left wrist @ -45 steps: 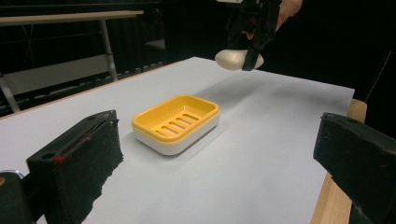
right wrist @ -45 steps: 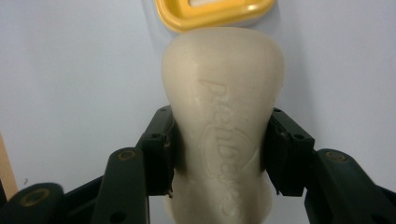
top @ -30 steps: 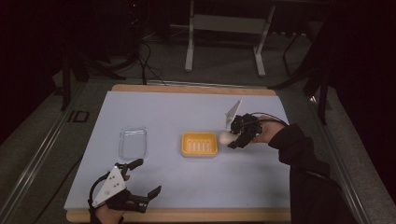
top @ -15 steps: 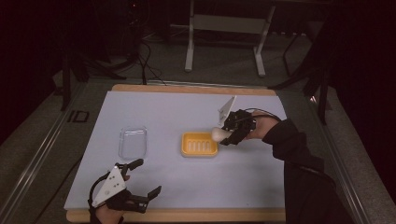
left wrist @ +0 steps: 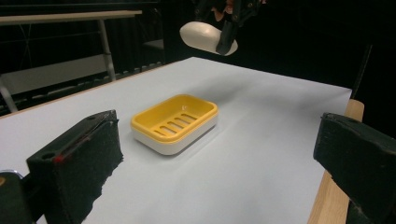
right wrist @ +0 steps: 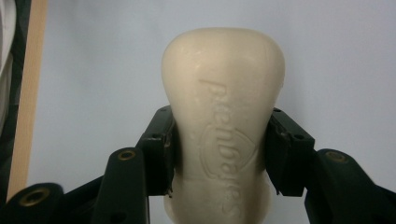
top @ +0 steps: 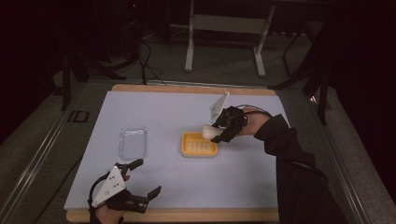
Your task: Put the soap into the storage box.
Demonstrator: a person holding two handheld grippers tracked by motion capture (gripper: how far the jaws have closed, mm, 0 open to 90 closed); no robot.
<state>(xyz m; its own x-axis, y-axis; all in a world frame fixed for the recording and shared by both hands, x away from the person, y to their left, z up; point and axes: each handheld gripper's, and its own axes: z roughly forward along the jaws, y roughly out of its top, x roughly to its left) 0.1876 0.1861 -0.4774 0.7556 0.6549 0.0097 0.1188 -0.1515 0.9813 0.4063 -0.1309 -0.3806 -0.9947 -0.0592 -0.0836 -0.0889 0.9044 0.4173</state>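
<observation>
A cream bar of soap [right wrist: 224, 116] is clamped between the pads of my right gripper [right wrist: 222, 154], which is shut on it. In the high view that right gripper [top: 219, 131] holds the soap [top: 208, 131] in the air just above the far right corner of a yellow soap dish [top: 199, 144] on the table. The left gripper view shows the soap [left wrist: 205, 37] hanging beyond the slotted yellow dish [left wrist: 175, 122]. My left gripper [top: 144, 179] rests near the table's front left edge, its jaws wide apart with nothing between them.
A clear plastic lid or tray [top: 132, 143] lies left of the dish. The white table top [top: 177, 112] has a wooden rim [top: 187, 215] along the front. Metal stand legs [top: 224, 42] and cables sit on the floor beyond the table.
My right gripper has carried the soap leftward and a little upward, from beside the dish's right end to above its far right corner. The left gripper has stayed put.
</observation>
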